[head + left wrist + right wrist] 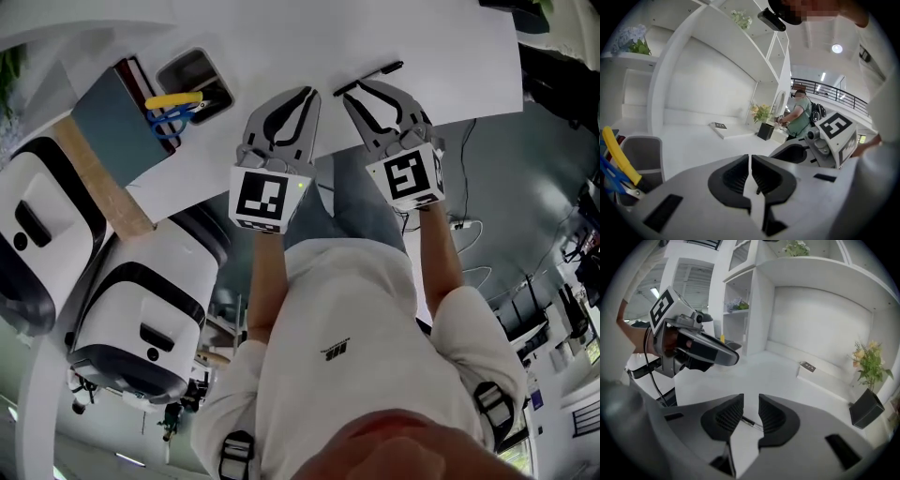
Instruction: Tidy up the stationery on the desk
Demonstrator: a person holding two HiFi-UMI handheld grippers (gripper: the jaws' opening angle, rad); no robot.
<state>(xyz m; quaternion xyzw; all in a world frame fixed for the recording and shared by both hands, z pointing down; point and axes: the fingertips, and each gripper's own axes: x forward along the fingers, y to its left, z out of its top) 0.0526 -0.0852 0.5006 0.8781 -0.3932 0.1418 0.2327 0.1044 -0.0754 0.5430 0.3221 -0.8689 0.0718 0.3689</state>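
A black pen (386,68) lies on the white desk (281,47). My right gripper (367,92) is over the pen's near end. In the right gripper view its jaws (751,401) stand open, with the pen (753,423) lying on the desk in the gap and no pad touching it. My left gripper (307,94) hovers just left of it with its tips together and nothing in them (750,161). A grey pen holder (192,82) at the desk's left holds a yellow tool (173,99) and blue-handled scissors (169,120).
A blue-grey notebook (112,117) lies beside the holder at the desk's left corner. A white box (820,373) and a potted plant (867,404) stand towards the back wall under white shelves. Two white machines (141,309) stand off the desk's left edge.
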